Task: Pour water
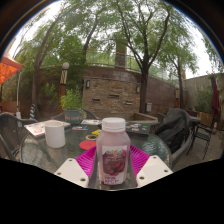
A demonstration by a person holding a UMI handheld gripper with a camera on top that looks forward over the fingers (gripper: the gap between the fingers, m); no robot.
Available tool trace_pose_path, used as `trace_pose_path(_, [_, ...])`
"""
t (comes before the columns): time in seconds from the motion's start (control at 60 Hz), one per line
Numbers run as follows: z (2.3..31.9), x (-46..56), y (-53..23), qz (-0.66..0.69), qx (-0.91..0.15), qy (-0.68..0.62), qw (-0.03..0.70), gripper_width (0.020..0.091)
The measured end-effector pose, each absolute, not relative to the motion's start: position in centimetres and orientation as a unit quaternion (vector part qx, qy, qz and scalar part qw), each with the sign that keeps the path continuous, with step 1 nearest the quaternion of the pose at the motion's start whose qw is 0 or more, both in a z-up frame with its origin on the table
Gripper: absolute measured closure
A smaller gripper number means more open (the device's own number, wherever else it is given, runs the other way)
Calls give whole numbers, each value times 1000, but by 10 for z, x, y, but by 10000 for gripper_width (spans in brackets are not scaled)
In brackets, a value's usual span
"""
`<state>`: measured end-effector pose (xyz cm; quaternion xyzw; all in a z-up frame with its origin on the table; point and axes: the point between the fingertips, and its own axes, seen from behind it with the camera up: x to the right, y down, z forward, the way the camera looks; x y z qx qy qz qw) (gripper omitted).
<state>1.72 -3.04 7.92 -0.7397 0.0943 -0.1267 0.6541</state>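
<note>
A clear bottle [113,152] with a white cap and a pink label stands upright between my fingers, lifted above the glass table [60,150]. My gripper [112,165] is shut on the bottle, with the magenta pads [86,160] pressing its sides. A white cup [56,133] stands on the table to the left, beyond the fingers. The bottle's base is hidden below the fingers.
Metal patio chairs [172,135] surround the table. Papers [36,128] lie near the cup, and small items [93,133] sit beyond the bottle. A stone wall [115,92] and trees stand behind.
</note>
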Motion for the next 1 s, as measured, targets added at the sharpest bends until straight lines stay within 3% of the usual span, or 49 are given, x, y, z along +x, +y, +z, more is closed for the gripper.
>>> trace_pose_path(0.083, [83, 11, -30, -143, -740, 77, 653, 669])
trace_pose_path(0.217, [88, 5, -21, -180, -749, 27, 637, 673])
trace_pose_path(0.35, [145, 13, 18, -304, -719, -63, 622, 672])
trace_pose_path(0.417, [184, 7, 43, -386, -683, -149, 601, 672])
trace_pose_path(0.5, [209, -23, 83, -500, -610, -280, 547, 672])
trace_pose_path(0.633, [200, -78, 140, -614, -457, -491, 415, 673])
trace_pose_path(0.783, [172, -112, 174, -664, -321, -607, 298, 673])
trace_pose_path(1.0, [175, -137, 185, -685, -224, -649, 245, 674])
